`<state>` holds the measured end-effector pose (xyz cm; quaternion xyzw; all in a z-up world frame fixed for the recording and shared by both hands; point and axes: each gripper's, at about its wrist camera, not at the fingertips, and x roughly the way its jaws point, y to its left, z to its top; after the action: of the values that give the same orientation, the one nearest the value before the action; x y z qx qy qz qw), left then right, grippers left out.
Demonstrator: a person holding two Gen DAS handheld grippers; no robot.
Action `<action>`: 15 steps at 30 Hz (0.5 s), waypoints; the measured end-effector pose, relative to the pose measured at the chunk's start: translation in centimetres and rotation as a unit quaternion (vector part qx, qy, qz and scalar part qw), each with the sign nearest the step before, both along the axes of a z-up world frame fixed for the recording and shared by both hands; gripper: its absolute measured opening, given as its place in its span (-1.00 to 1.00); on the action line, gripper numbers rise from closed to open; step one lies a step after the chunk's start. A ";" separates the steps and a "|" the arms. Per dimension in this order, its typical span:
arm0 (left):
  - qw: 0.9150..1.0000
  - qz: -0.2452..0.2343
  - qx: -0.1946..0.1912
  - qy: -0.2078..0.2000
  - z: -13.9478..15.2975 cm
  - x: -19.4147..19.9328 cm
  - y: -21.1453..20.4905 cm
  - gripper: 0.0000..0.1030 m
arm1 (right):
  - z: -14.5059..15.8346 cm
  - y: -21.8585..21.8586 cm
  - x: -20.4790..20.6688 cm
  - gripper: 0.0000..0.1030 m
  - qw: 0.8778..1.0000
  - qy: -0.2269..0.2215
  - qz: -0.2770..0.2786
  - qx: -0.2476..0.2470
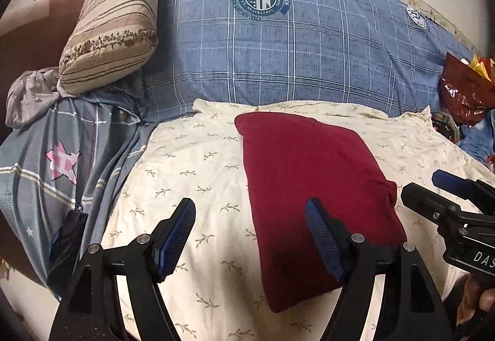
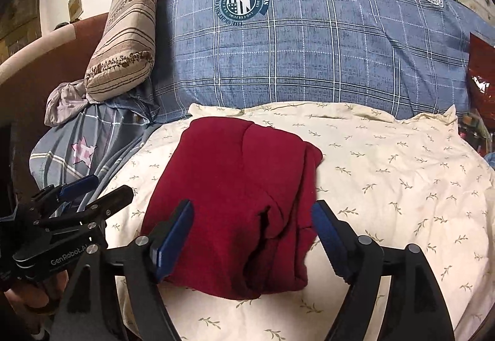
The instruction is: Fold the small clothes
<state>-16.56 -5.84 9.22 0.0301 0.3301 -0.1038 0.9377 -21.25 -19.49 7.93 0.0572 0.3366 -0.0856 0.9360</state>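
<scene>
A dark red garment (image 1: 312, 198) lies folded into a thick rectangle on the cream leaf-print sheet (image 1: 191, 174); in the right wrist view the garment (image 2: 235, 198) shows layered folds at its near right edge. My left gripper (image 1: 250, 235) is open and empty, hovering over the garment's left edge, its right finger above the cloth. My right gripper (image 2: 252, 235) is open and empty, straddling the garment's near end. Each gripper shows in the other's view: the right one (image 1: 445, 192) at right, the left one (image 2: 89, 192) at left.
A large blue plaid pillow (image 1: 278, 41) lies across the back. A beige striped bolster (image 1: 117, 16) leans at the back left above a grey star-print cloth (image 1: 55, 167). A shiny red bag (image 1: 464, 93) sits at the far right.
</scene>
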 end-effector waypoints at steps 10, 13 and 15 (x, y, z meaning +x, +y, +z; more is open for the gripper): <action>1.000 0.000 -0.003 -0.006 0.4 -0.4 0.6 0.42 | 0.2 0.1 -0.2 0.60 1.000 -0.002 -0.012 0.006; 1.000 0.000 -0.002 -0.006 0.3 -0.3 0.6 0.42 | 0.2 0.0 -0.2 0.60 1.000 -0.001 -0.012 0.008; 1.000 -0.001 -0.003 -0.005 0.3 -0.2 0.6 0.42 | 0.1 0.1 -0.1 0.60 1.000 0.001 -0.011 0.006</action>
<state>-16.74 -5.24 9.50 0.0279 0.3251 -0.1051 0.9394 -21.36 -19.36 8.06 0.0663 0.3369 -0.0941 0.9345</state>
